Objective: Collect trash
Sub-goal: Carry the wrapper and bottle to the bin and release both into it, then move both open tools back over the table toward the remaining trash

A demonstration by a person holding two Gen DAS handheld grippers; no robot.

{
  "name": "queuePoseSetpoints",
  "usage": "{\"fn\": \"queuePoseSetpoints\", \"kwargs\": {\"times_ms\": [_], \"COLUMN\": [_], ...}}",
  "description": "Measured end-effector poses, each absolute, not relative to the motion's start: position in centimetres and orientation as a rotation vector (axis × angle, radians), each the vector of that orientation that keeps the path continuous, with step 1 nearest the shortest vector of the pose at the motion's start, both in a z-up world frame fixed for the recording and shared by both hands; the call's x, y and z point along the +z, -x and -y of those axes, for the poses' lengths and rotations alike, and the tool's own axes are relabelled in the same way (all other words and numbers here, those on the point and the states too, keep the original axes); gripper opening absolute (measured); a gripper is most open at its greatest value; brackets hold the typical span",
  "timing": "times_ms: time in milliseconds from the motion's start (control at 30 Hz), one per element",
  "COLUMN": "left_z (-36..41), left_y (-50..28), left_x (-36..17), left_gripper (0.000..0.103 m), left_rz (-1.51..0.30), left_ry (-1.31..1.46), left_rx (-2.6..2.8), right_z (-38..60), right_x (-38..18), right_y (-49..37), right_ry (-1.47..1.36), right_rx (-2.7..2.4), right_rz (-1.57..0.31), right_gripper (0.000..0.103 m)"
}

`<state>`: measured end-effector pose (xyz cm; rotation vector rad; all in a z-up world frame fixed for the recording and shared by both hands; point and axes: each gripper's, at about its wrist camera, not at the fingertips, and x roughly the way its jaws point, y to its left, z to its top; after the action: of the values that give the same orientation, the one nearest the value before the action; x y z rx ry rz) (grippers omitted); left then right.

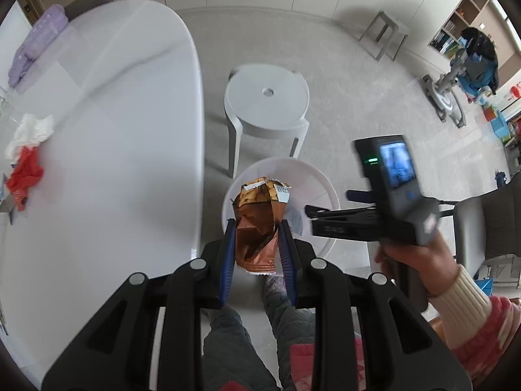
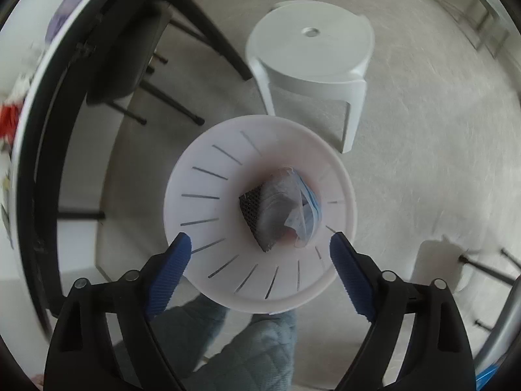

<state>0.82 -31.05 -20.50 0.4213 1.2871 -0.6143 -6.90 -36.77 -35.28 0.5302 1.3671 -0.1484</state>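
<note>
My left gripper (image 1: 257,222) is shut on a crumpled brown snack wrapper (image 1: 260,202), which hangs over the round white bin (image 1: 322,189) on the floor. A hand (image 1: 416,260) holds my right gripper (image 1: 312,213) just to the right, also over the bin. In the right wrist view that gripper (image 2: 259,238) is open, its blue pads wide apart with nothing between them, directly above the bin (image 2: 208,215). A clear bluish wrapper and a dark mesh piece (image 2: 286,205) lie at the bin's bottom. On the table (image 1: 114,130), a red wrapper (image 1: 24,176) and a white tissue (image 1: 31,130) lie at the left.
A white plastic stool (image 1: 267,97) stands just beyond the bin. The white table's edge runs close on the bin's left, with a purple pack (image 1: 35,42) at its far end. A grey chair (image 1: 482,228) is at the right. The person's legs (image 1: 234,342) are below the grippers.
</note>
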Motion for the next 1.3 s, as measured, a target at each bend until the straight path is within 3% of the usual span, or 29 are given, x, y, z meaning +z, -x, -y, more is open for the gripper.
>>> {"fn": "queuePoseSetpoints", "kwargs": {"times_ms": [67, 433, 467, 500, 567, 733, 833, 1033, 1300], "left_z": [32.3, 37.8, 38.0, 38.1, 38.4, 38.4, 38.4, 38.5, 34.6], "left_y": [-0.8, -0.9, -0.9, -0.8, -0.8, -0.2, 0.2, 1.0, 2.1], "left_x": [-21.6, -31.0, -32.4, -33.5, -36.0, -40.8, -39.3, -30.7, -16.9], "left_gripper": [0.025, 0.026, 0.033, 0.055, 0.082, 0.083, 0.083, 0.083, 0.095], "left_rz": [-1.308, -1.436, -1.453, -1.47, -1.506, -1.606, -1.572, -1.473, -1.247], "left_ry": [-0.424, -0.502, -0.519, -0.534, -0.574, -0.659, -0.633, -0.504, -0.408], "left_rx": [-0.617, -0.661, -0.656, -0.652, -0.616, -0.554, -0.575, -0.654, -0.615], "right_z": [38.3, 44.9, 45.1, 45.1, 44.9, 44.2, 44.0, 44.3, 43.1], "right_x": [-34.2, -29.9, -29.9, -29.8, -30.0, -30.5, -30.2, -26.8, -19.8], "right_y": [8.4, 14.9, 15.3, 15.5, 15.7, 16.6, 17.2, 18.0, 15.7], "right_ry": [-0.528, -0.5, -0.506, -0.513, -0.527, -0.538, -0.543, -0.515, -0.443], "right_rx": [-0.196, -0.351, -0.354, -0.356, -0.348, -0.342, -0.341, -0.362, -0.291], "right_rz": [-1.344, -1.265, -1.26, -1.255, -1.243, -1.254, -1.244, -1.179, -1.049], "right_gripper": [0.096, 0.099, 0.099, 0.099, 0.099, 0.099, 0.099, 0.099, 0.099]}}
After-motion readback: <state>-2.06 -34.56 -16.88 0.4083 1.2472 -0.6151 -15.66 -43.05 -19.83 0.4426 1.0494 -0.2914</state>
